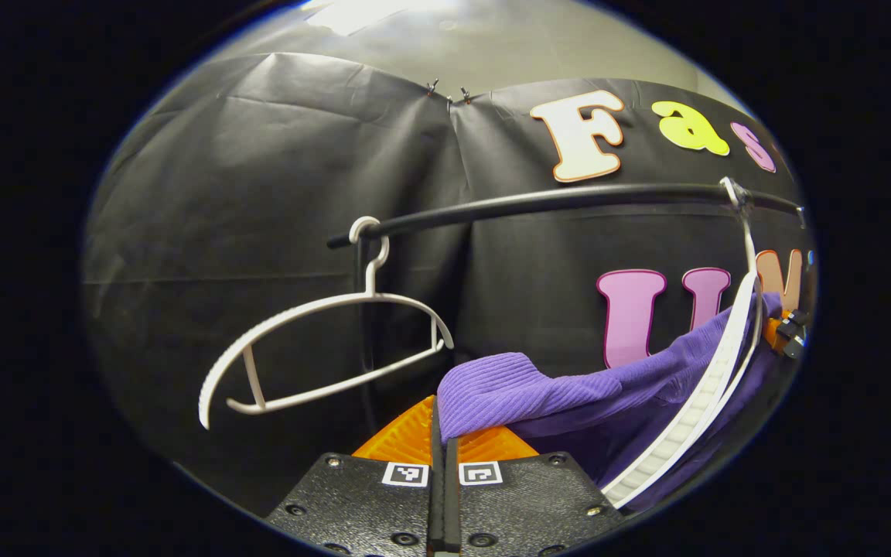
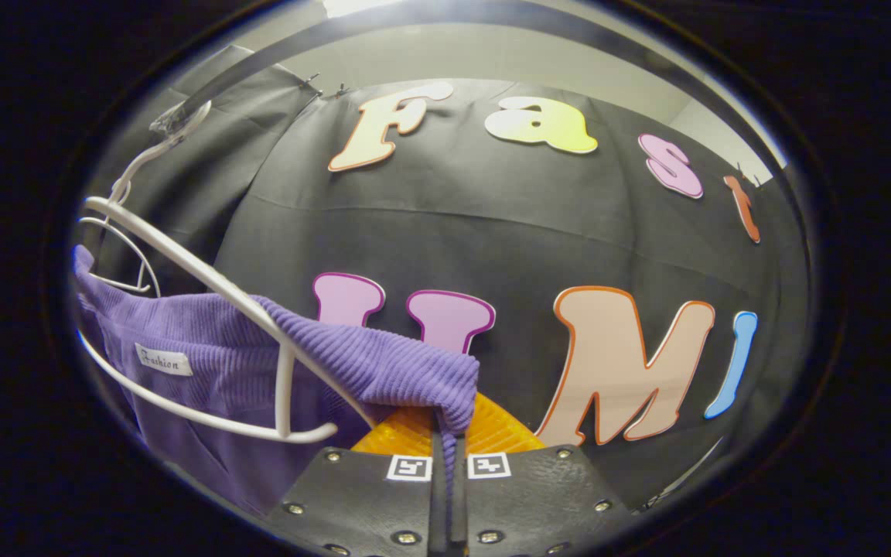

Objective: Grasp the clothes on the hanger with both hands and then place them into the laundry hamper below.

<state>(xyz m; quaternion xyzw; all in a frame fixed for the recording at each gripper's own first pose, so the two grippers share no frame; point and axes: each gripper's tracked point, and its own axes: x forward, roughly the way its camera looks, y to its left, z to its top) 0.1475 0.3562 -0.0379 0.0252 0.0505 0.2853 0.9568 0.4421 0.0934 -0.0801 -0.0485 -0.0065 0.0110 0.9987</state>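
Left jaws: the left gripper was seen pressed closed, its two fingers meeting along a thin seam, with a fold of the purple garment lying over the fingertips; whether cloth was pinched between them could not be told.
Right jaws: the right gripper was seen clamped on a corner of the purple garment, a strip of cloth being drawn down into the seam between the fingers.
Garment: it was draped over the white hanger in the right gripper view, with a small white label shown on the cloth below the hanger's arm.
Same hanger, left gripper view: a ribbed white hanger was seen at the right edge, with the purple cloth held against it.
Empty hanger: a second white hanger was hung bare from the black rail, well to the left of the garment.
Far gripper: part of another gripper was glimpsed beyond the garment at the right edge.
Backdrop: the black cloth wall was stretched behind everything.
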